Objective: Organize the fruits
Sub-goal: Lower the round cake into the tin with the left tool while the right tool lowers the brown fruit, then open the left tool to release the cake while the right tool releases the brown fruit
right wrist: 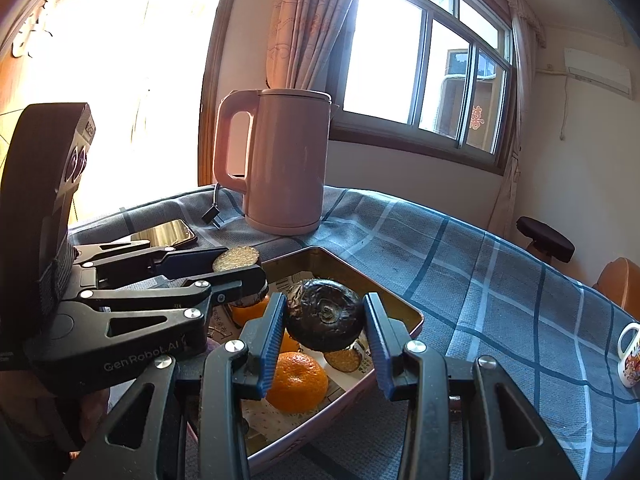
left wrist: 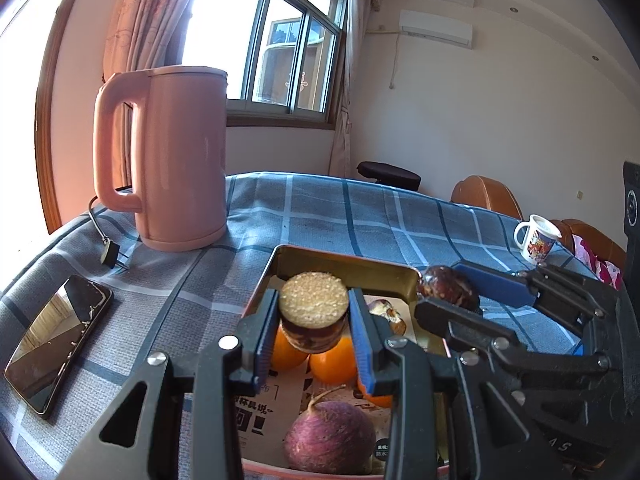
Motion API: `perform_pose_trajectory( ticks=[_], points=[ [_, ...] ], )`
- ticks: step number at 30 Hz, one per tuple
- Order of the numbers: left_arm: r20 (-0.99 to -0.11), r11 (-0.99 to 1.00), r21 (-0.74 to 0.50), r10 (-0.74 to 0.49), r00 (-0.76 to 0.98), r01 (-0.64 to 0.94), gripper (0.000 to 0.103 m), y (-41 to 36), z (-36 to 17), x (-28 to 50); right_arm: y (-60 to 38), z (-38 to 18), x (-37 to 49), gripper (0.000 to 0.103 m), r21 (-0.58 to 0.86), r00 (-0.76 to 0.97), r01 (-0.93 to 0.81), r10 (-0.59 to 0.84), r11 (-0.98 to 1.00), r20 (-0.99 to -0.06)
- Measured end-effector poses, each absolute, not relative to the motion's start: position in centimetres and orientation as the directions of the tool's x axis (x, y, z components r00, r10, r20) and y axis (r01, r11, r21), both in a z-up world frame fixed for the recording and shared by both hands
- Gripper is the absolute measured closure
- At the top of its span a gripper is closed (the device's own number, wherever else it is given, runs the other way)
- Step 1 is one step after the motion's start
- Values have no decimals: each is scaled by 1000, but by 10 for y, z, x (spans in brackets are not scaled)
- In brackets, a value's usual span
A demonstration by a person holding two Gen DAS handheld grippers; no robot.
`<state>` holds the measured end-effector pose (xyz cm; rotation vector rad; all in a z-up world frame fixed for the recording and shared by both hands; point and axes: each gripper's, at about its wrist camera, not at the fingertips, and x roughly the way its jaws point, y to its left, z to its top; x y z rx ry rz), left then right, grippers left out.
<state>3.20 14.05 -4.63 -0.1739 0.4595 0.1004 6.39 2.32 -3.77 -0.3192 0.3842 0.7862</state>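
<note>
Nearby, pink kettle (left wrist: 176, 156), phone (left wrist: 56, 340), mug (left wrist: 538, 242)

I am working in a home: curtained window (right wrist: 424, 68), wall air conditioner (left wrist: 436, 28), pink kettle (left wrist: 176, 156) on a cloth-covered bench (left wrist: 360, 216).

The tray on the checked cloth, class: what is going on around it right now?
A person is sorting fruit with two hand-held grippers. The left gripper is shut on a cut fruit half, its seedy face up, above the tray. The right gripper is shut on a dark wrinkled fruit, also over the tray. Oranges and a purple round vegetable already lie inside. A pink kettle, a phone and a mug sit on the cloth.
</note>
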Motion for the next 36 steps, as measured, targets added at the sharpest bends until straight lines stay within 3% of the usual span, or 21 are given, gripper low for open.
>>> perform_pose_trajectory(
  ticks=[18,23,27,36],
  points=[
    [-507,980,-140,53,860,-144,66,148,-52,33,43,-64,58,62,-142,572,-784,615,604,-543],
    [-503,983,-119,62,862,-140,50,142,-52,32,40,-66,56,60,-137,556,-793,615,593,-559],
    [-470,982,-128,62,881,-137,29,140,-49,24,19,-61,51,50,-154,583,-781,616,606,-530],
    [-423,978,-145,75,903,-148,10,126,-40,21,-59,-49,106,49,-125,715,-602,462,789,-525]
  ],
)
